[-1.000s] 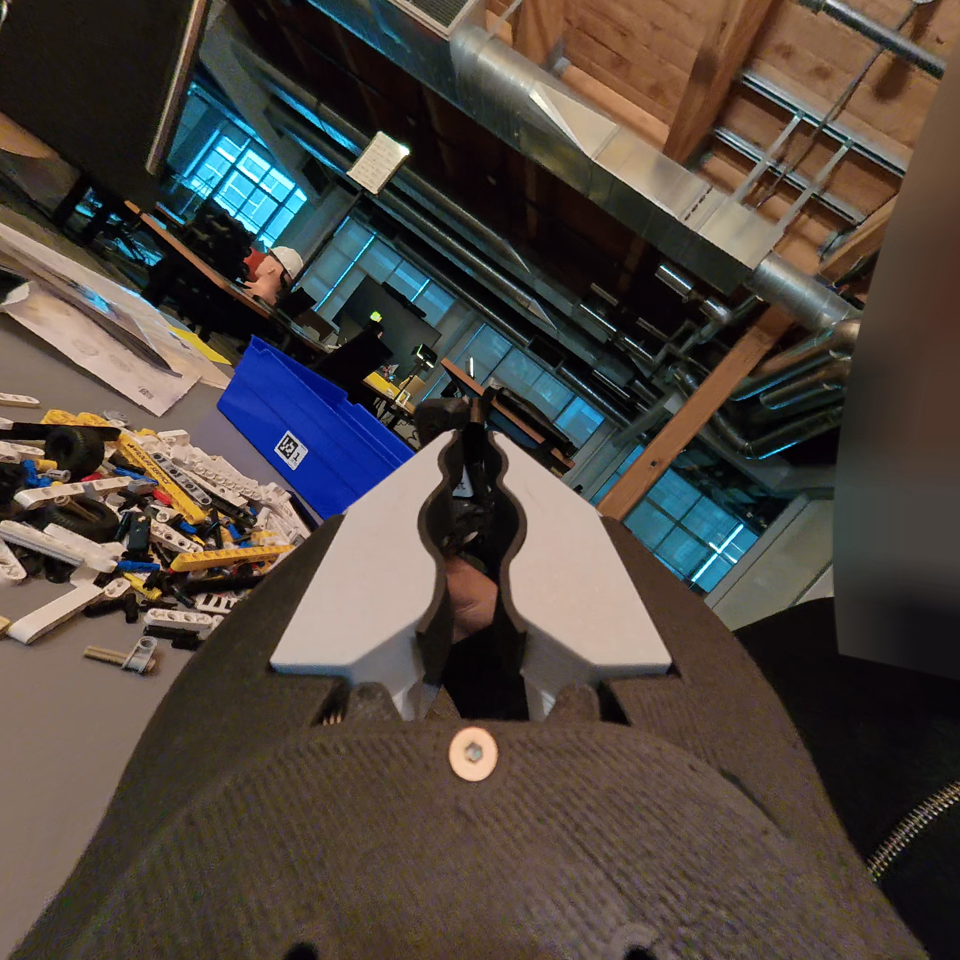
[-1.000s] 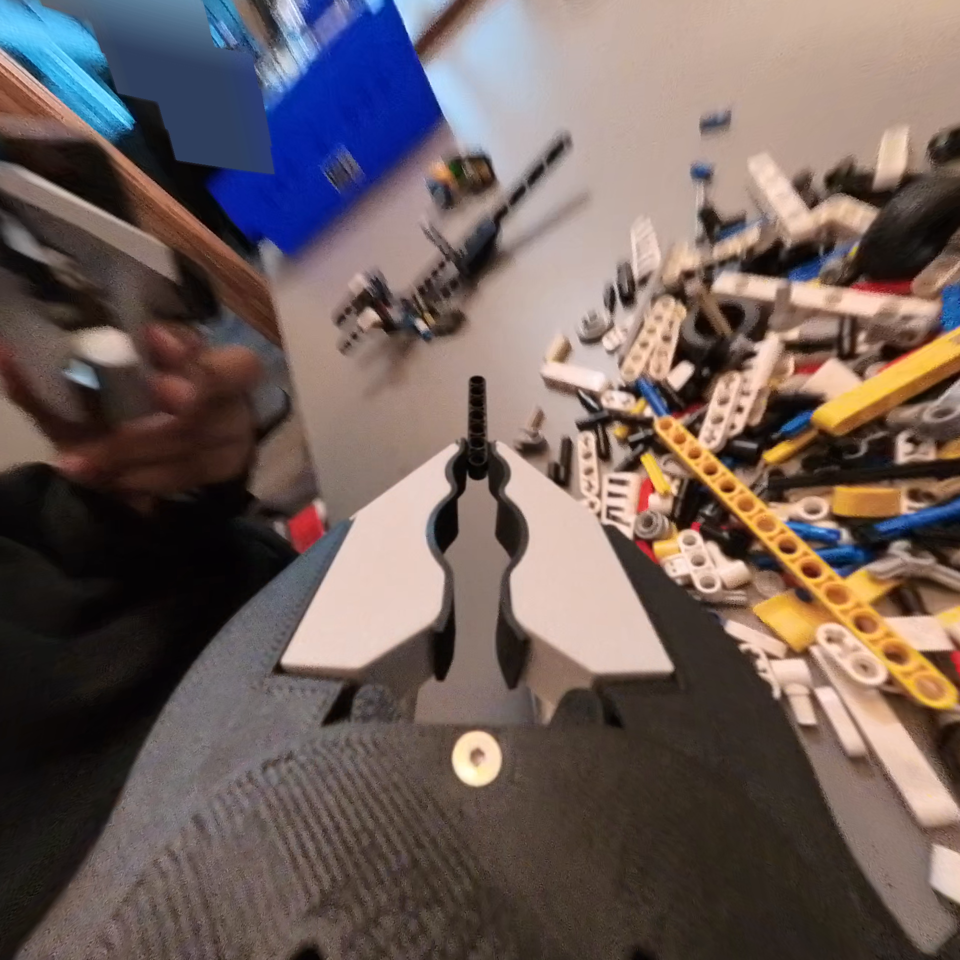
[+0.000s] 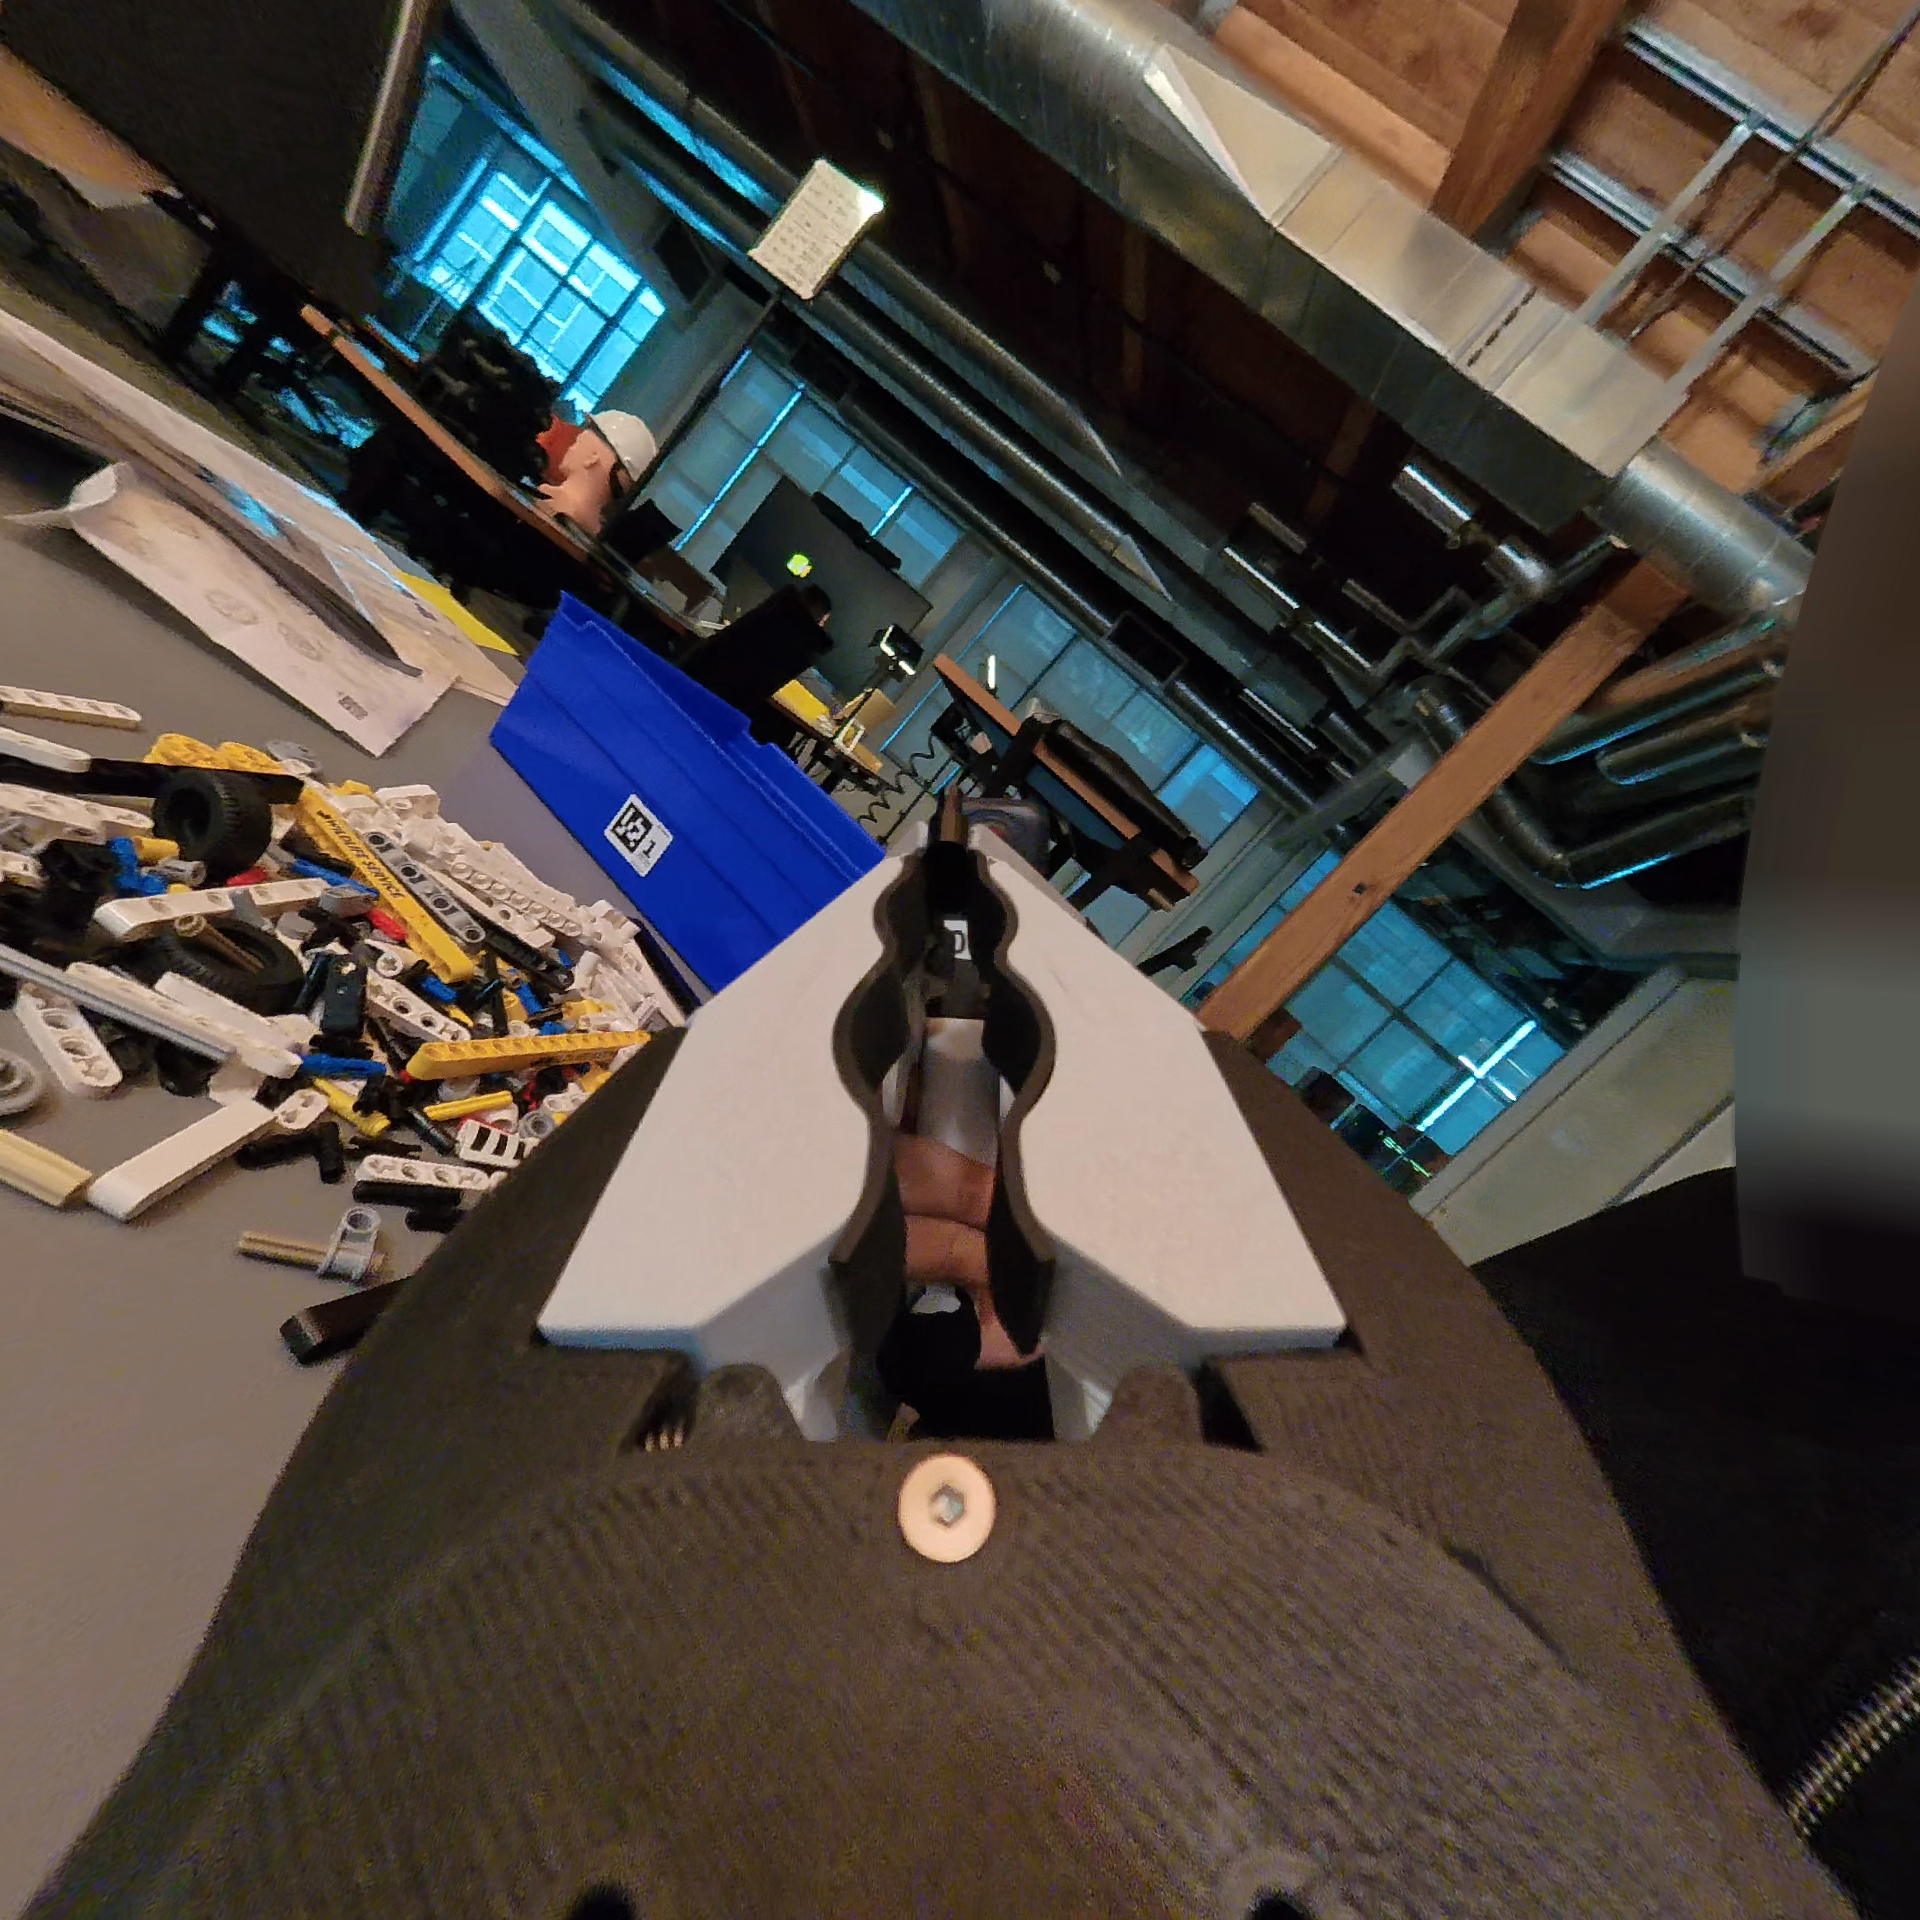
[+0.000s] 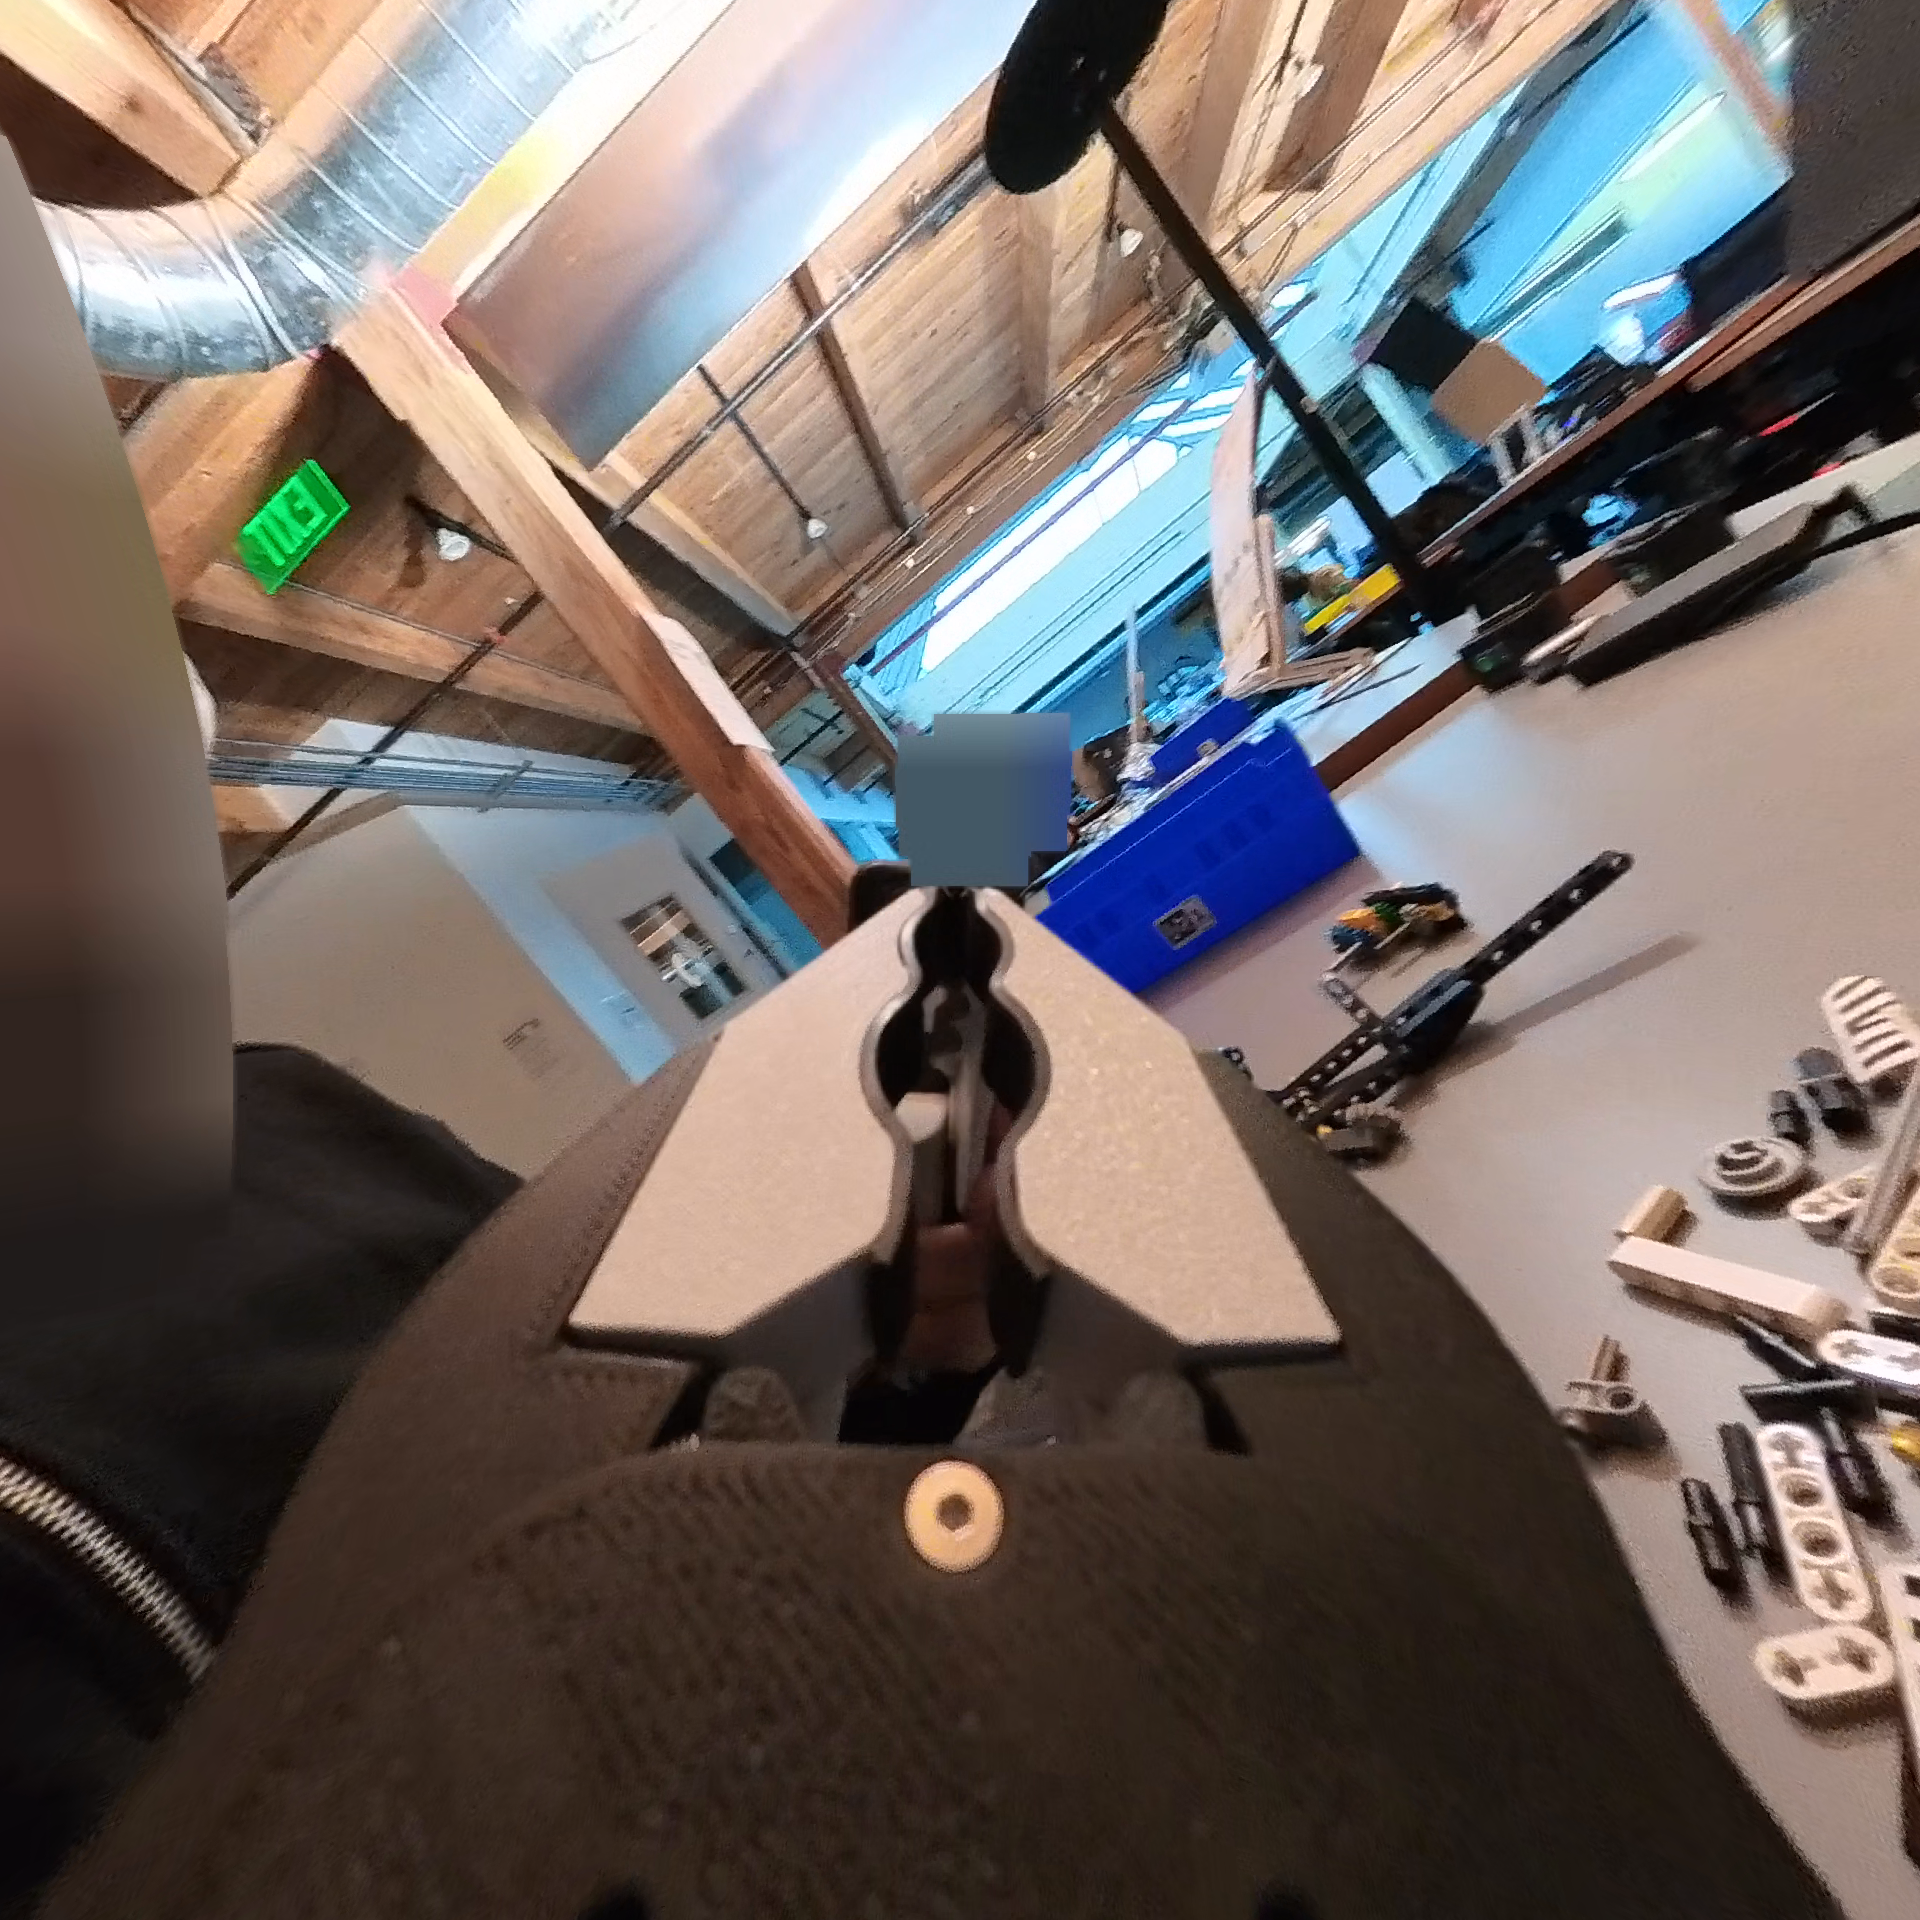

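Swinging up off the grey table (image 4: 1662, 831), the right gripper (image 4: 951, 909) now looks at the wooden ceiling (image 4: 935, 312) and the blue bin (image 4: 1195, 862), where 1 second ago it pointed down at the pile of building pieces (image 4: 1818, 1455). A black beam assembly (image 4: 1455, 997) lies on the table to its right. Its 2 fingertips now meet, and the black ribbed pin that stood out of them earlier no longer shows; where that pin went I cannot tell. The left gripper (image 3: 948, 862) has barely shifted, raised beside the pile and the bin, its jaws a narrow slit apart and nipping a small dark piece (image 3: 947, 816) at the very tips.
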The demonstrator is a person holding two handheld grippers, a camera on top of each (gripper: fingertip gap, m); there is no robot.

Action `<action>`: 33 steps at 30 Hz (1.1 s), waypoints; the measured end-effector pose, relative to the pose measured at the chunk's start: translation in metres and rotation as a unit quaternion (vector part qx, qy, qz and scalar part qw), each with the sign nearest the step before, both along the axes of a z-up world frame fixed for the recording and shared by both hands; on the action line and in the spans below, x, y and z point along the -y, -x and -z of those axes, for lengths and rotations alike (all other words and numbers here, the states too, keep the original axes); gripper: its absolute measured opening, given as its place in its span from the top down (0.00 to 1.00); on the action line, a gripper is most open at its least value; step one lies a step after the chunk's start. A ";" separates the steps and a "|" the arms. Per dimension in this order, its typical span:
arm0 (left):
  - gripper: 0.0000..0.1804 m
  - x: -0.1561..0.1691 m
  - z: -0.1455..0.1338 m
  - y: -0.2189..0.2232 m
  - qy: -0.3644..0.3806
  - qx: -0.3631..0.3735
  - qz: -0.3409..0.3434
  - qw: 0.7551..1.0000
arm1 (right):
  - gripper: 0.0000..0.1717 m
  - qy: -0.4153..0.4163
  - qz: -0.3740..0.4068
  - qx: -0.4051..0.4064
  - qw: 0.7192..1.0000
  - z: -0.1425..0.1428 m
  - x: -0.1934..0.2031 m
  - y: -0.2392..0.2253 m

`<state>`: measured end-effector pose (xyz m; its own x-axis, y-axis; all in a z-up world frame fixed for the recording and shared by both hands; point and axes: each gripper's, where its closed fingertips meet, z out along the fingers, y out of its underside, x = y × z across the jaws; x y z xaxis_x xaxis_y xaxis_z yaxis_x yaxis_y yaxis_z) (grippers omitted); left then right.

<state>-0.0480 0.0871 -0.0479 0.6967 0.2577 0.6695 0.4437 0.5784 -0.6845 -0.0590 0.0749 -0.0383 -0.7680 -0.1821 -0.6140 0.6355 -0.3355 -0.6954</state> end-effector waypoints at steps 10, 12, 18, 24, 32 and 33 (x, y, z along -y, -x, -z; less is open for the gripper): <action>0.95 0.005 0.020 -0.003 -0.024 0.042 0.010 0.999 | 1.00 -0.093 0.285 -0.059 0.952 -0.014 -0.111 0.066; 0.95 0.002 0.017 0.002 -0.008 0.031 0.011 0.999 | 0.99 -0.177 0.257 -0.057 0.948 0.011 -0.092 0.069; 0.95 -0.016 0.025 -0.005 0.017 0.037 0.031 0.999 | 0.99 -0.372 0.301 0.049 0.877 0.116 -0.100 0.111; 0.95 -0.014 0.030 -0.003 0.000 0.057 0.039 0.998 | 0.89 -0.385 0.331 0.062 0.859 0.117 -0.114 0.119; 0.96 -0.013 0.030 -0.002 0.003 0.055 0.041 0.998 | 0.86 -0.292 0.226 -0.024 0.929 0.057 -0.082 0.077; 0.95 -0.013 0.029 -0.002 -0.002 0.053 0.041 0.998 | 0.86 -0.260 0.168 -0.032 0.950 0.047 -0.065 0.059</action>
<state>-0.0461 0.1002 -0.0765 0.6408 0.2009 0.7410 0.5588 0.5398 -0.6296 -0.1183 0.1398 -0.0858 -0.7678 0.3957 -0.5039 0.5043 -0.1118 -0.8563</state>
